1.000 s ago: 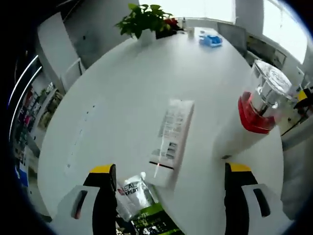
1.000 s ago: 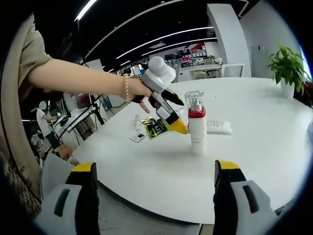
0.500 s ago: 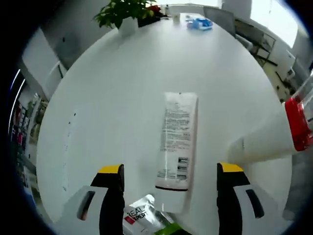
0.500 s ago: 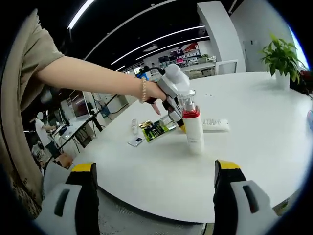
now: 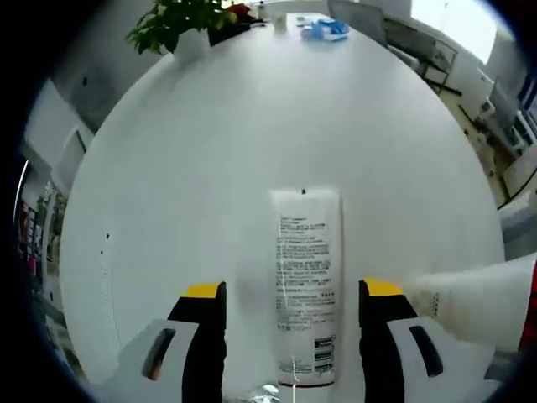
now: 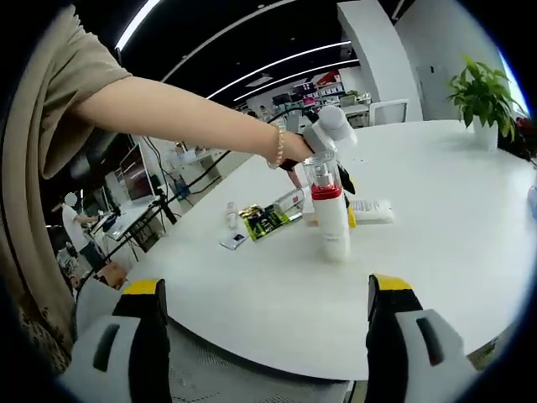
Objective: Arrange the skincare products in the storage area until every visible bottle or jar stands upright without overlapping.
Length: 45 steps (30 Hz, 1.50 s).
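Observation:
A white tube (image 5: 306, 285) lies flat on the white table (image 5: 252, 143), printed side up. My left gripper (image 5: 294, 290) is open and hangs low over it, one jaw on each side of its lower half. Just to the right stands a white bottle (image 5: 478, 302) with a red collar. In the right gripper view that bottle (image 6: 332, 214) stands upright under a clear cap. The left gripper (image 6: 351, 211) comes down behind it onto the tube (image 6: 376, 211), held by a person's hand. My right gripper (image 6: 267, 285) is open and holds nothing, off the table's near edge.
A green sachet (image 6: 267, 220), a small bottle (image 6: 232, 213) and a small card (image 6: 226, 242) lie left of the upright bottle. A potted plant (image 5: 172, 21) and a blue item (image 5: 323, 29) sit at the table's far end. The person's arm (image 6: 185, 113) reaches over the table.
The left gripper has moved forward and lower over the tube, which now lies between its jaws. The sachet has slipped out of its view. The right gripper has stayed in place.

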Motion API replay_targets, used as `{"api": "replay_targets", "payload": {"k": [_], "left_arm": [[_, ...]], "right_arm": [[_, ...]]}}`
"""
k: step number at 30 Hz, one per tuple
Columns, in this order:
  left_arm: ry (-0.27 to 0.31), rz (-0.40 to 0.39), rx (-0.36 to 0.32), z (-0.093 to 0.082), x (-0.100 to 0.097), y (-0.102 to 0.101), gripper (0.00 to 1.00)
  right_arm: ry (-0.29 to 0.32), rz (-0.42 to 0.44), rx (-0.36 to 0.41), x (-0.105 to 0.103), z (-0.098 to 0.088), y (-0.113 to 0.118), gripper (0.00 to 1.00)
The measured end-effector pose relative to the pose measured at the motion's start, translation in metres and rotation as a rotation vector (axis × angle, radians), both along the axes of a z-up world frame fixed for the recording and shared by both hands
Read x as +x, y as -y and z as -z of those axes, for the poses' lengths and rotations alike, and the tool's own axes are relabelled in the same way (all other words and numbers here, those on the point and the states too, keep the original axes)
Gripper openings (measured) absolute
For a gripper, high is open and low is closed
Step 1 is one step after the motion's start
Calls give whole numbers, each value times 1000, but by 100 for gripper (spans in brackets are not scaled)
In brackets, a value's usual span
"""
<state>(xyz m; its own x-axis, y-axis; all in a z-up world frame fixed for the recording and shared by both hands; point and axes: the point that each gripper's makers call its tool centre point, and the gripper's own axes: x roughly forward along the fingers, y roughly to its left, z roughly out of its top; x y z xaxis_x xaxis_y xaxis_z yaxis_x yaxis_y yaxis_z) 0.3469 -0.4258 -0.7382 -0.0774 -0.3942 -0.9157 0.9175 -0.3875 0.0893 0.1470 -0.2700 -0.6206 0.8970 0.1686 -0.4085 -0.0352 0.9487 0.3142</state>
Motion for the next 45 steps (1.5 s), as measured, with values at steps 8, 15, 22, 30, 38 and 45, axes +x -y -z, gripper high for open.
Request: {"api": "replay_targets", "payload": {"k": [8, 15, 22, 30, 38, 45], "left_arm": [[-25, 10, 62, 4, -5, -4, 48], [-59, 3, 75, 5, -9, -8, 42], [-44, -6, 77, 4, -7, -10, 30], [-51, -46, 78, 9, -5, -9, 27], [-68, -117, -1, -13, 6, -6, 25], [-78, -159, -56, -36, 13, -12, 25]], "right_arm": [[-5, 14, 15, 0, 2, 3, 100], [-7, 22, 29, 1, 2, 4, 99], [-7, 27, 31, 1, 2, 4, 98], [-6, 28, 31, 0, 2, 4, 98], [-12, 14, 25, 0, 3, 2, 98], [-12, 5, 19, 0, 3, 1, 98]]}}
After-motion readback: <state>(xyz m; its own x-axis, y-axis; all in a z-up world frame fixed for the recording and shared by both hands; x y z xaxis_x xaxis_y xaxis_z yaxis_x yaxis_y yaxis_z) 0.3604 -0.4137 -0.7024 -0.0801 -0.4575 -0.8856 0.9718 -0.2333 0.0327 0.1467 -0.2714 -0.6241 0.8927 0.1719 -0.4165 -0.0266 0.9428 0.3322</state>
